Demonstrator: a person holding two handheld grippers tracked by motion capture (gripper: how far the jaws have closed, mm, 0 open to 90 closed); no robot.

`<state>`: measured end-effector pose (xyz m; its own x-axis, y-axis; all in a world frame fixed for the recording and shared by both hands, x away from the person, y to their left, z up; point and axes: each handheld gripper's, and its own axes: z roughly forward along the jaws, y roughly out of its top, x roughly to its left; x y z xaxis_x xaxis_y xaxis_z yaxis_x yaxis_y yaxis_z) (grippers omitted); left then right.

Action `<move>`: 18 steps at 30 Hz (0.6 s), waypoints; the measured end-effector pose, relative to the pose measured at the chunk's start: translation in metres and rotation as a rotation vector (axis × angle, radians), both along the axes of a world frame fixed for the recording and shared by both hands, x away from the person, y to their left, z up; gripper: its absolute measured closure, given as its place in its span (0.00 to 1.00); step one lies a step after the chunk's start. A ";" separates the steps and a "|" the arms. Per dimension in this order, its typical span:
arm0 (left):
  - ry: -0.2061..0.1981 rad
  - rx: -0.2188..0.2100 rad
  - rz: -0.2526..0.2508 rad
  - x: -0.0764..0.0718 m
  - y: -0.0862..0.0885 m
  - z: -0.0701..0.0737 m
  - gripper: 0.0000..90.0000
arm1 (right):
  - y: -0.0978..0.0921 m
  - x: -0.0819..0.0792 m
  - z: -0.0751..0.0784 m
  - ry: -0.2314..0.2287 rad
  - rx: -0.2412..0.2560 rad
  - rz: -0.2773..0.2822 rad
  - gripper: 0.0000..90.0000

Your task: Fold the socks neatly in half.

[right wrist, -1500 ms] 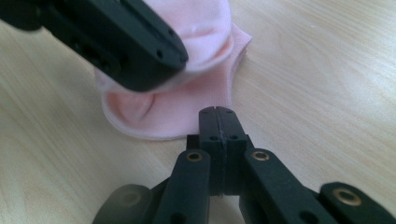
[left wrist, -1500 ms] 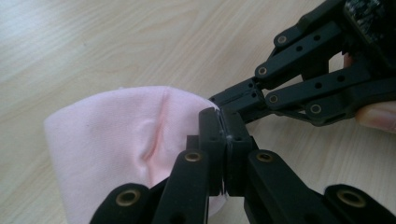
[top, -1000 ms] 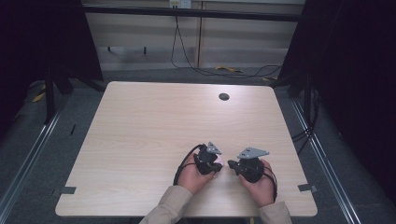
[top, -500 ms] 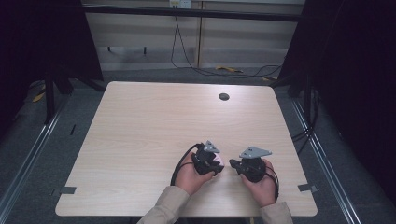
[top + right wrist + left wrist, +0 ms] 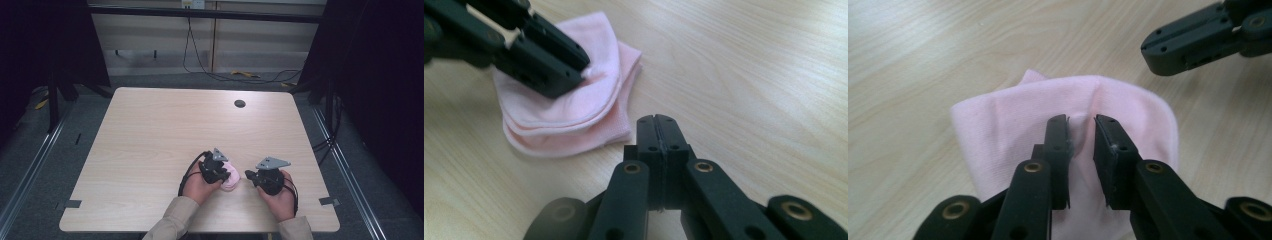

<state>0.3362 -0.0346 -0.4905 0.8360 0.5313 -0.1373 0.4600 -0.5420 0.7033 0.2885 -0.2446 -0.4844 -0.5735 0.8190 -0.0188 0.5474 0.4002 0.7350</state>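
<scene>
Pale wood worktop (image 5: 150, 135) carries our work near its front edge. Our left gripper (image 5: 1080, 145) pinches a ridge of the folded pink cloth (image 5: 1013, 120); our right gripper (image 5: 659, 150), jaws pressed together and empty, rests just beside it. From the right gripper view we see the cloth's stacked layers, which the high view blurs.

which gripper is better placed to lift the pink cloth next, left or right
Left, probably. The left gripper already pinches a ridge of the folded pink cloth between its jaws. The right gripper has its jaws pressed together on nothing, beside the cloth over bare table, so it would have to open and reach first.
</scene>
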 end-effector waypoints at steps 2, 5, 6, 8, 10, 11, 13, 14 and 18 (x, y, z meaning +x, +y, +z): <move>-0.020 0.004 -0.006 -0.003 -0.003 -0.001 0.82 | -0.001 0.000 0.000 -0.001 0.002 0.001 1.00; -0.024 0.025 -0.024 -0.005 -0.007 0.000 0.74 | -0.001 0.000 0.000 0.003 0.003 0.000 1.00; -0.024 0.030 -0.026 -0.006 -0.008 0.000 0.69 | 0.000 0.000 0.000 0.003 0.002 0.001 1.00; -0.022 0.024 -0.030 -0.007 -0.009 0.001 0.61 | 0.001 -0.001 0.001 0.000 0.001 0.002 1.00; -0.023 0.016 -0.045 -0.008 -0.010 0.000 0.55 | 0.001 -0.001 0.001 -0.003 0.000 0.002 1.00; -0.022 0.013 -0.053 -0.008 -0.010 0.001 0.51 | 0.001 -0.001 0.001 -0.003 0.000 0.002 1.00; -0.001 0.004 -0.069 -0.008 -0.010 0.003 0.44 | 0.001 -0.001 0.001 0.001 0.005 0.001 0.98; 0.020 0.001 -0.068 -0.008 -0.009 0.006 0.41 | 0.001 -0.001 0.001 -0.001 0.006 0.002 0.98; -0.015 -0.053 -0.026 -0.005 0.005 0.022 0.38 | 0.000 -0.002 0.003 -0.006 0.022 0.002 0.91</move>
<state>0.3314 -0.0296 -0.4682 0.8515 0.5018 -0.1522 0.4356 -0.5154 0.7379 0.2865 -0.2444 -0.4818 -0.5753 0.8179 -0.0040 0.5420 0.3848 0.7471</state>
